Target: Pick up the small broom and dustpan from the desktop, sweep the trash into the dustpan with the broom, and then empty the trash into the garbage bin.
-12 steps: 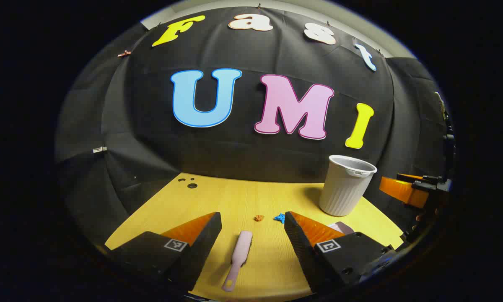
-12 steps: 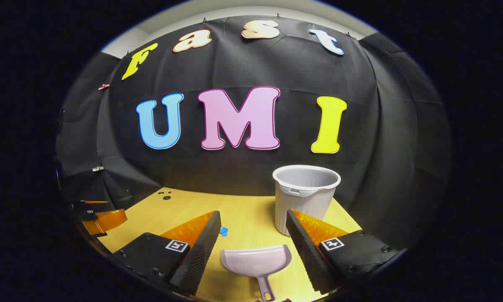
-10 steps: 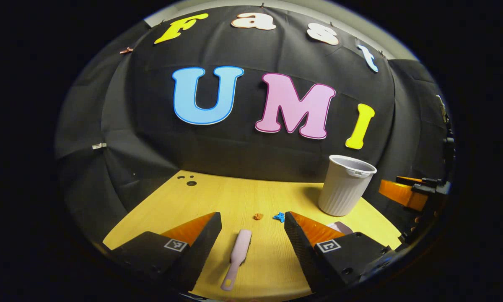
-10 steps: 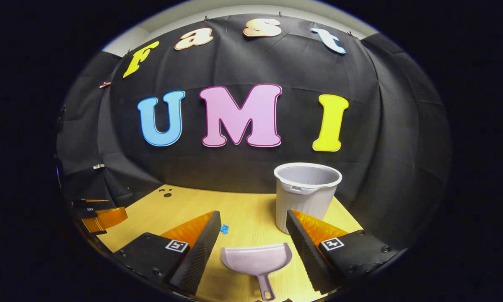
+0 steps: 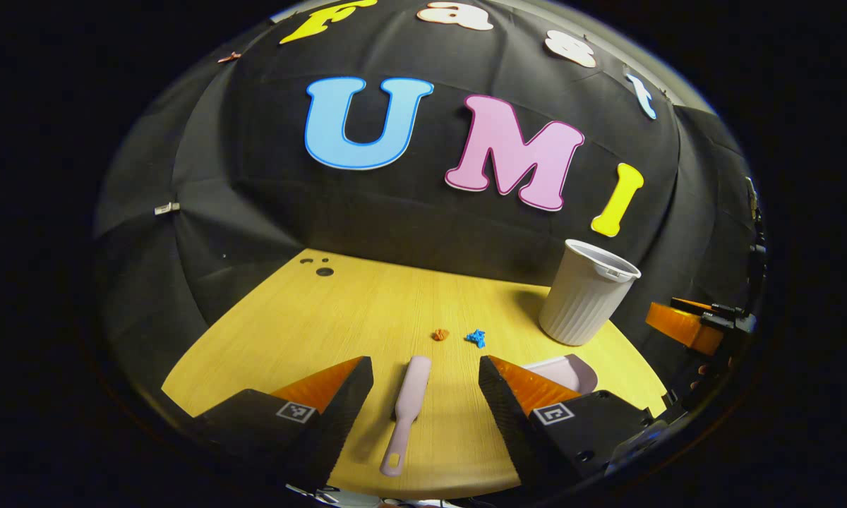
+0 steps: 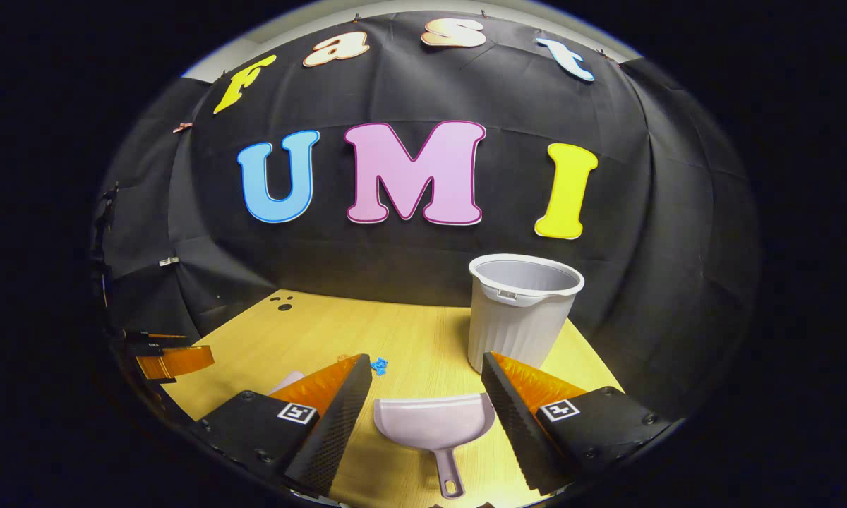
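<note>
Your left gripper (image 5: 425, 370) hangs wide open over the broom (image 5: 406, 406), which lies flat on the desk (image 5: 289, 317) between the fingers, handle toward you, likely lined up for a grab. Ahead lie the orange scrap (image 5: 440, 334) and blue scrap (image 5: 476, 338), then the bin (image 5: 587, 291) at the right. Your right gripper (image 6: 427, 370), equally wide, frames the dustpan (image 6: 434, 425), mouth facing the bin (image 6: 521, 310). The right gripper view looks into the bin's mouth; the left gripper view gives you the orange scrap.
</note>
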Motion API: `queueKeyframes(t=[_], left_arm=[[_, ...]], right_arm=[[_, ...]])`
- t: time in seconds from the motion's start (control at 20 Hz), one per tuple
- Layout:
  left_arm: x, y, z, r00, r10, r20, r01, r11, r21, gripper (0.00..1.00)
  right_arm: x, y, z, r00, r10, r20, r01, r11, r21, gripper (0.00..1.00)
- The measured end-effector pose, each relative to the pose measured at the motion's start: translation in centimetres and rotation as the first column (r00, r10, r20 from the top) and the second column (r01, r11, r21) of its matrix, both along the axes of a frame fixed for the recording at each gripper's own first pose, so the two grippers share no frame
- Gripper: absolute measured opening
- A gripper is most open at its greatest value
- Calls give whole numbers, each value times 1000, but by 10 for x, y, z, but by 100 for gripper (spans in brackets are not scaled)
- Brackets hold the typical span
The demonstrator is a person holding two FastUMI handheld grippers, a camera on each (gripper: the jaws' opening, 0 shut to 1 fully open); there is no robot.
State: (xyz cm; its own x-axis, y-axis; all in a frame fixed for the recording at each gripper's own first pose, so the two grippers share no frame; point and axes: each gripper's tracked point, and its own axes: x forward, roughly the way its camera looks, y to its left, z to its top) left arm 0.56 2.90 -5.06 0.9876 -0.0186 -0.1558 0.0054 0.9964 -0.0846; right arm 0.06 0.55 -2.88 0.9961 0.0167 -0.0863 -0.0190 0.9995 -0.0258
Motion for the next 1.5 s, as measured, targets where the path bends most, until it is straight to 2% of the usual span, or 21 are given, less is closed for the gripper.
queueKeyframes(t=[0.3,0.5,0.75,0.95,1.25,1.5], left_arm=[[15,8,-35,991,-6,-134,10,1000,25,96],[29,14,-66,973,-10,-230,24,998,58,96],[46,9,-114,915,-50,-400,81,995,61,96],[60,11,-149,858,-34,-513,130,980,152,96],[77,16,-187,788,-2,-616,163,965,205,95],[83,19,-201,752,1,-659,175,964,202,92]], right_arm=[[-3,-2,-8,1000,-2,-25,2,1000,-3,98],[-8,-7,-14,999,-5,-41,4,1000,-7,98],[-15,-15,-22,998,-16,-65,15,1000,-20,98],[-22,-32,-33,993,-53,-105,49,998,-36,98],[-33,-63,-49,978,-143,-154,141,990,-20,98],[-38,-80,-60,963,-188,-193,196,980,22,98]])
